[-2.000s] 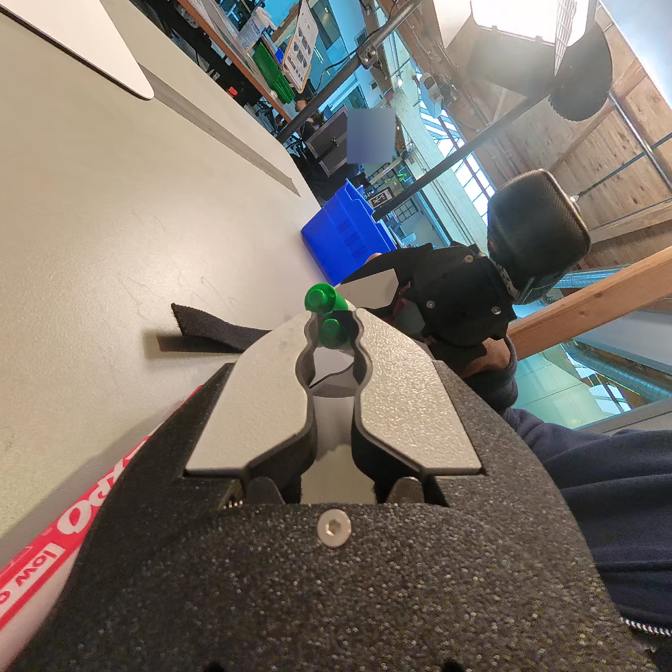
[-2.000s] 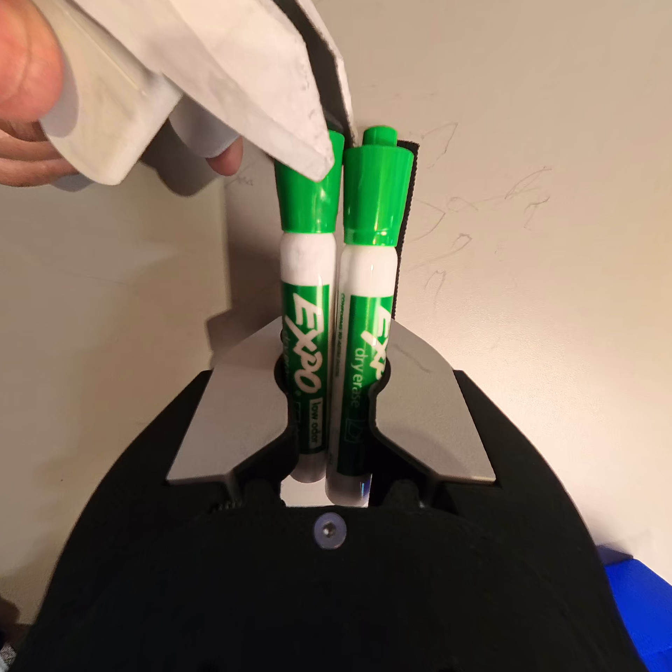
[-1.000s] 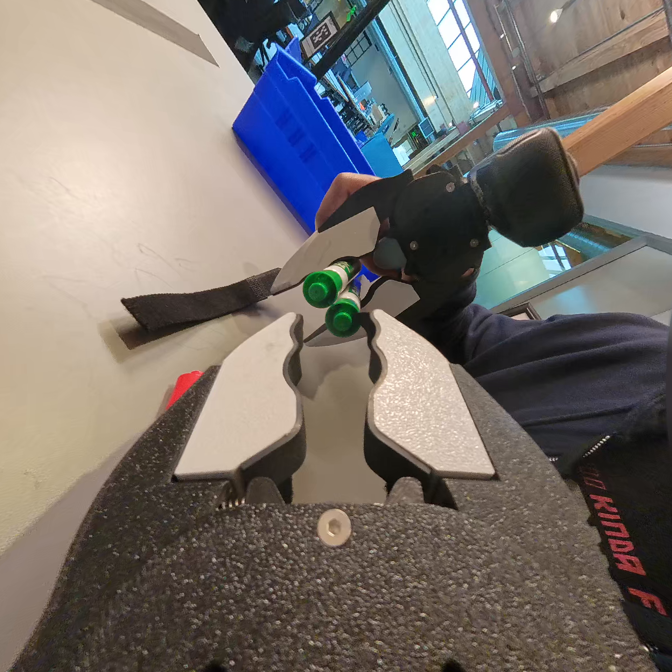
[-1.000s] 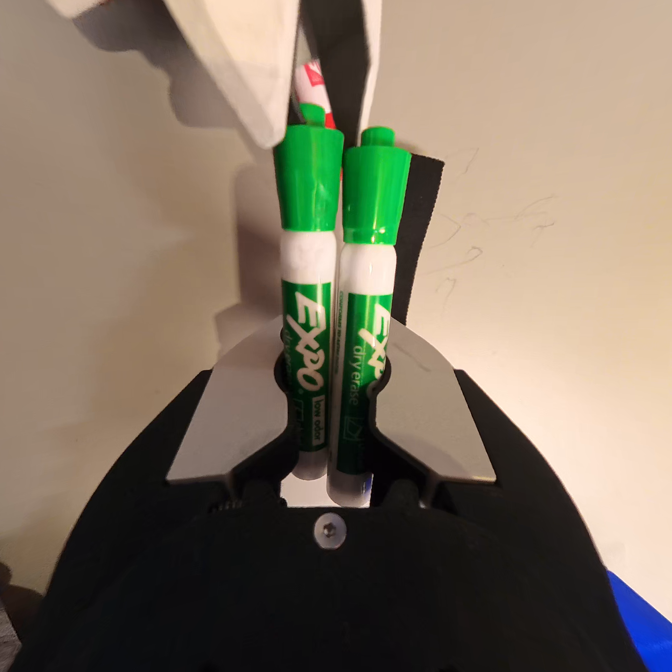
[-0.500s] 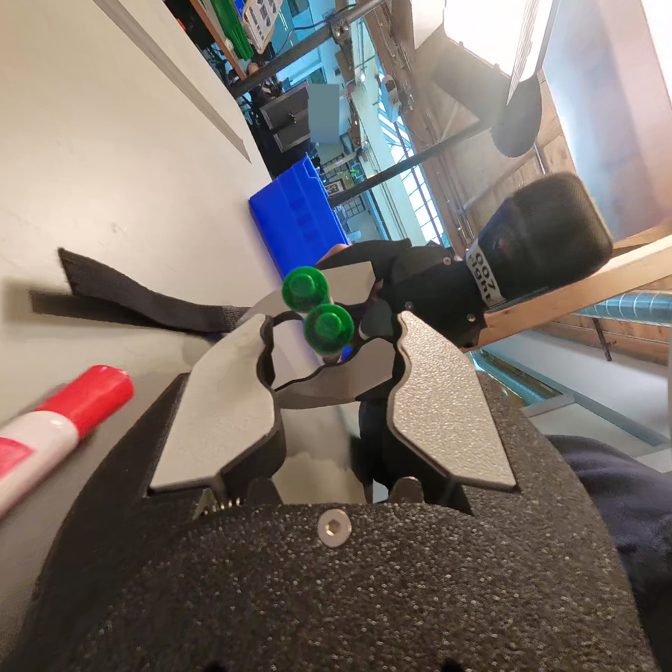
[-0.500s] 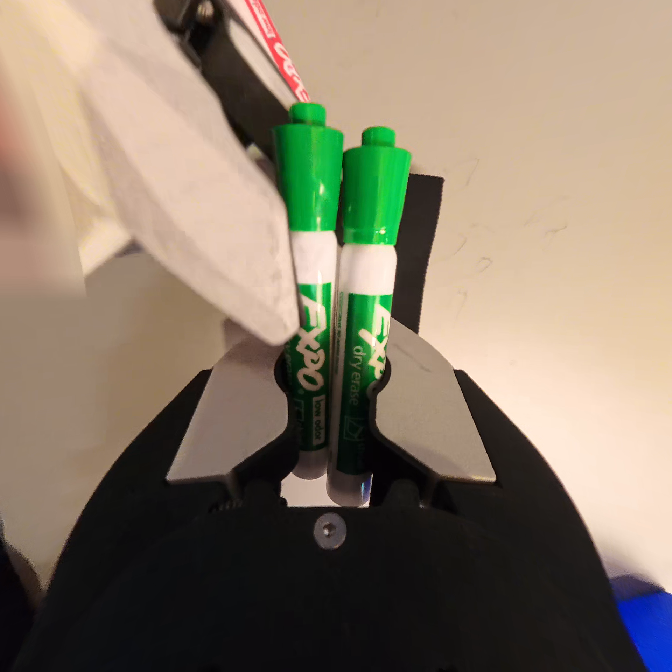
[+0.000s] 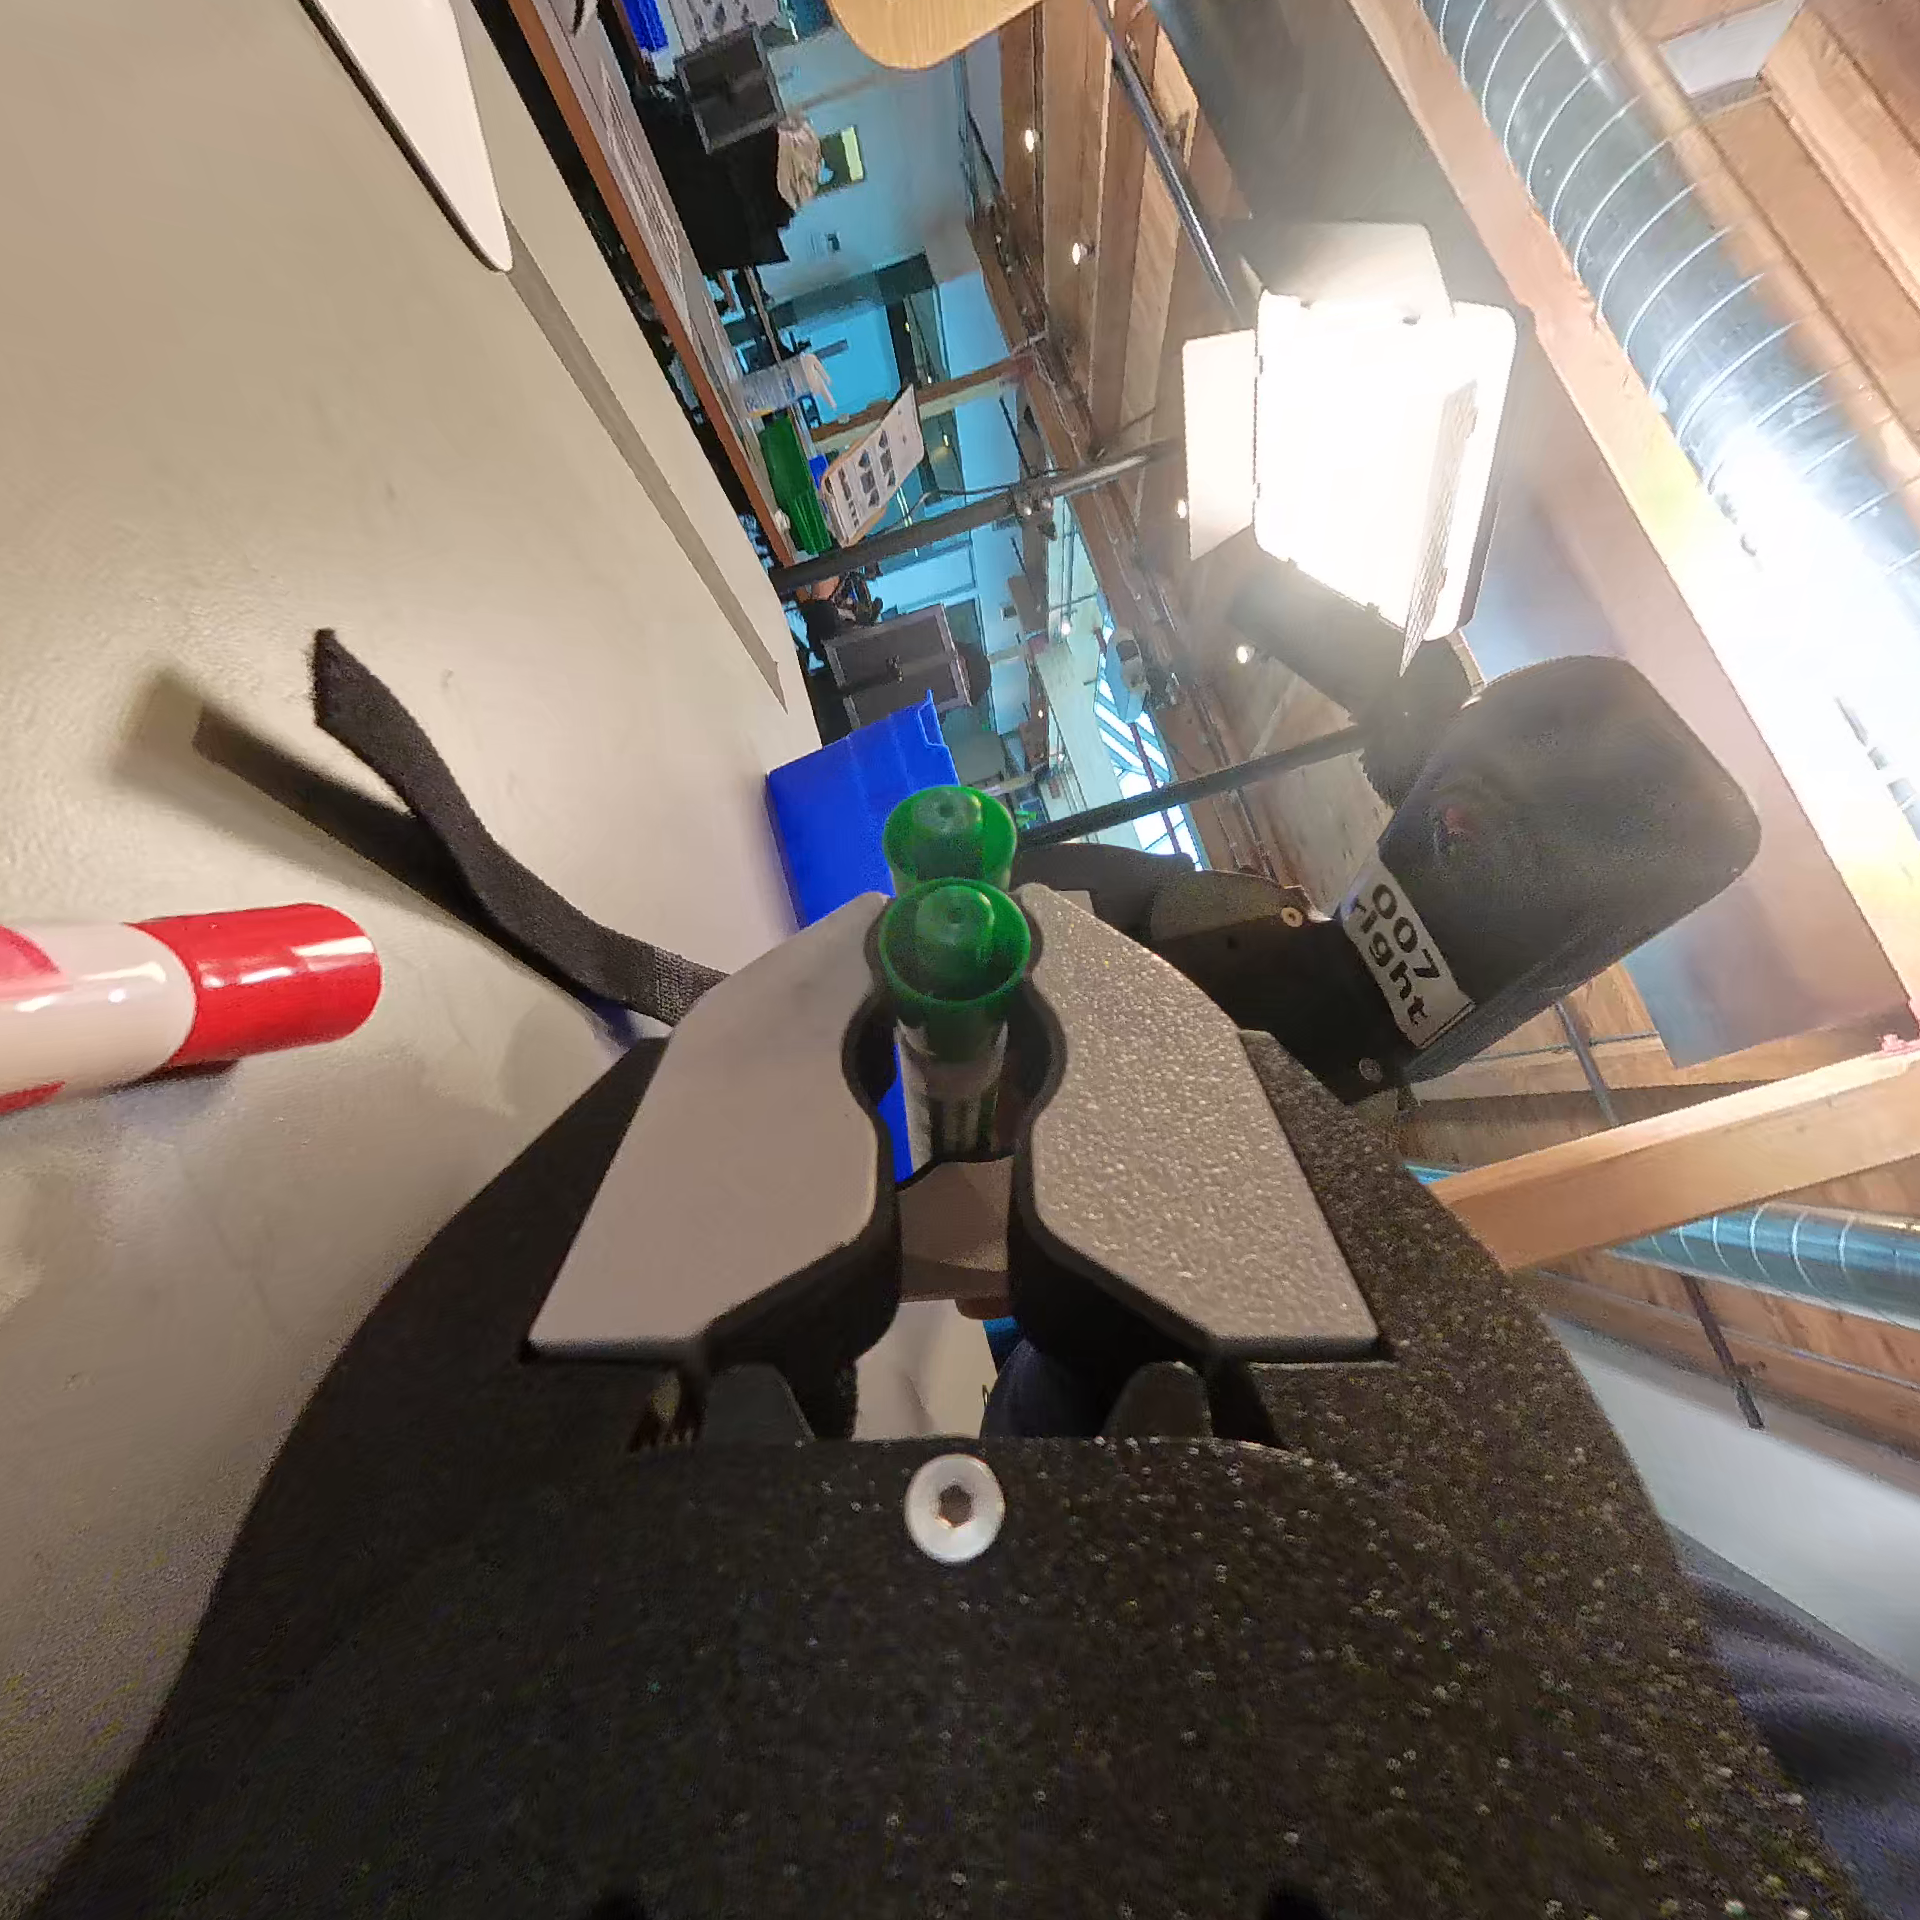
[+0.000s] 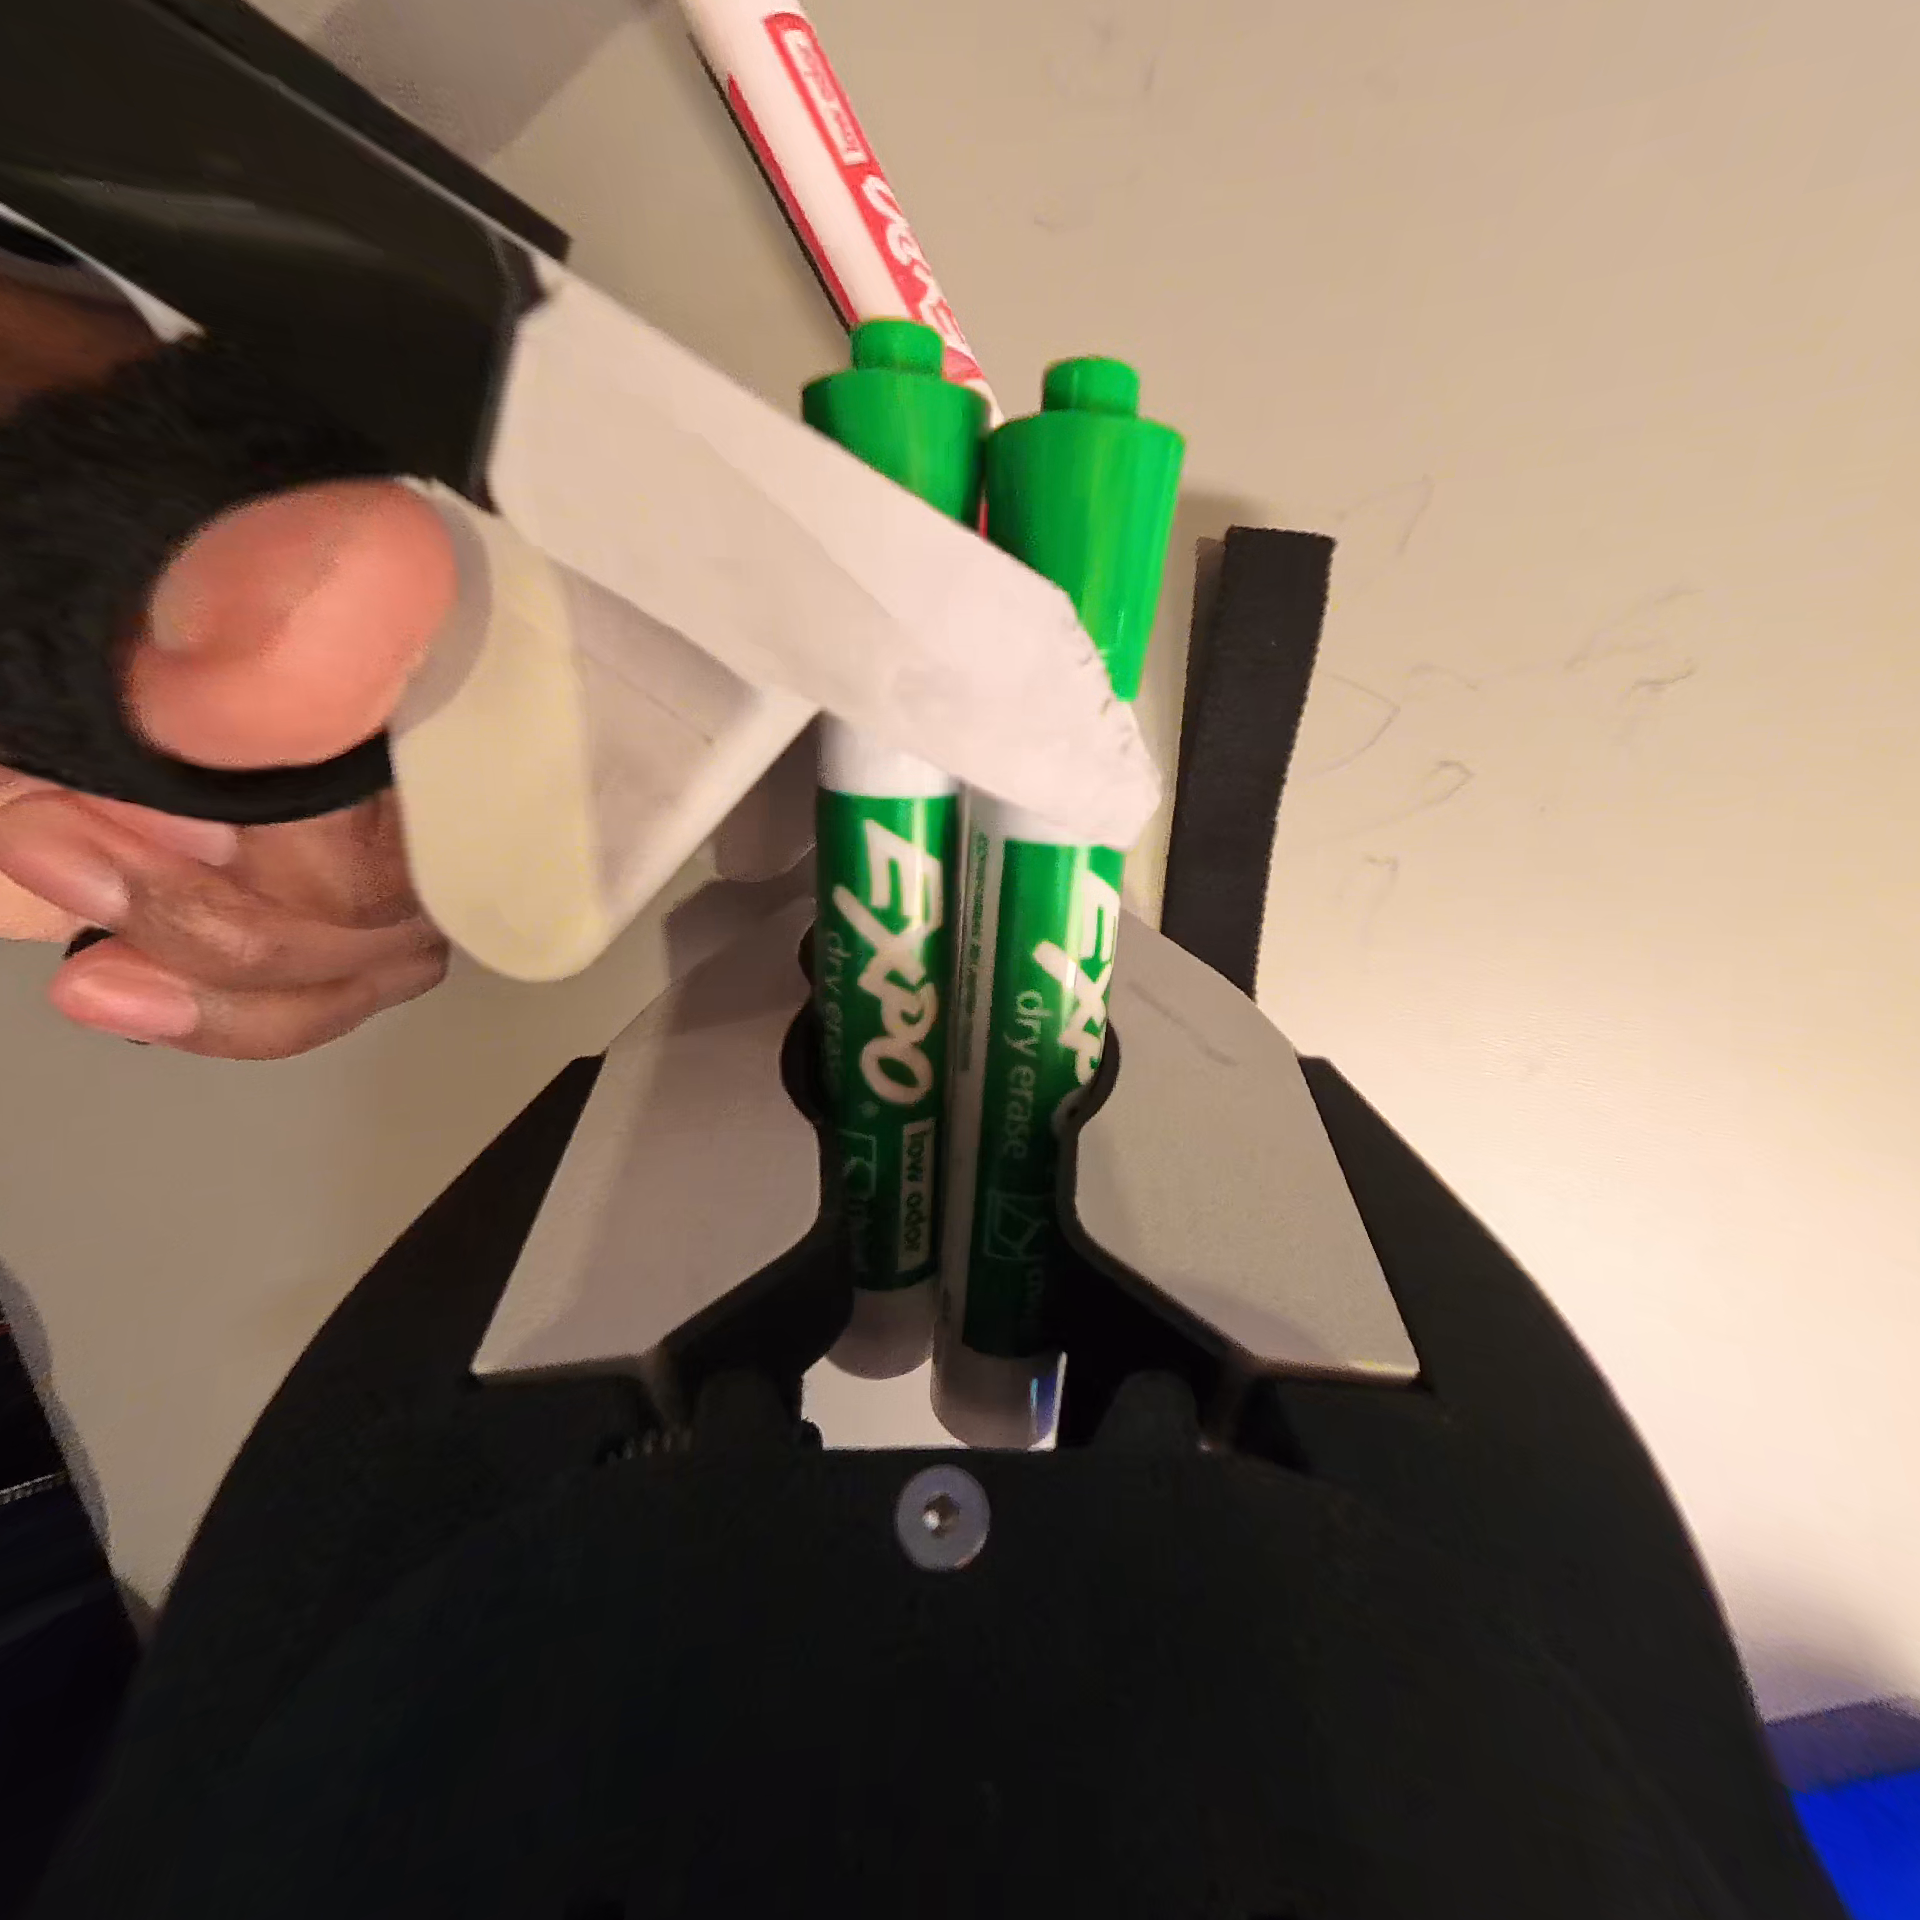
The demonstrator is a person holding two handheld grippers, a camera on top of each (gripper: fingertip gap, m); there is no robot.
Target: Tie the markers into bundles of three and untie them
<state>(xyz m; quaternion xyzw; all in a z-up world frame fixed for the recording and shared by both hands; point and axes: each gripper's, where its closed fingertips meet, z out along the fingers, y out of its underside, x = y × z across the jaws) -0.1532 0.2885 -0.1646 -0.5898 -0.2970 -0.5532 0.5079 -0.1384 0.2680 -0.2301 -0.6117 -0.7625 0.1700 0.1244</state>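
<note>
Right claw (image 8: 951,1049) pinched two green markers (image 8: 966,831) by barrels; left claw (image 7: 951,1039) clamped around caps. Light, slick, stiff; strap (image 7: 468,862) limp on desk (image 7: 260,468).

Glossy plastic markers against matt grey fingers and a fuzzy cloth strap.

Two green markers (image 8: 977,790) show shiny plastic caps and smooth printed barrels; the red marker (image 7: 187,992) has a glossy cap too. The left gripper (image 7: 951,997) has fingers (image 7: 1164,1164) with a pebbled matt finish and a grainy black body. The black strap (image 7: 468,842) looks like woven cloth on the smooth matt table (image 7: 260,468).
</note>
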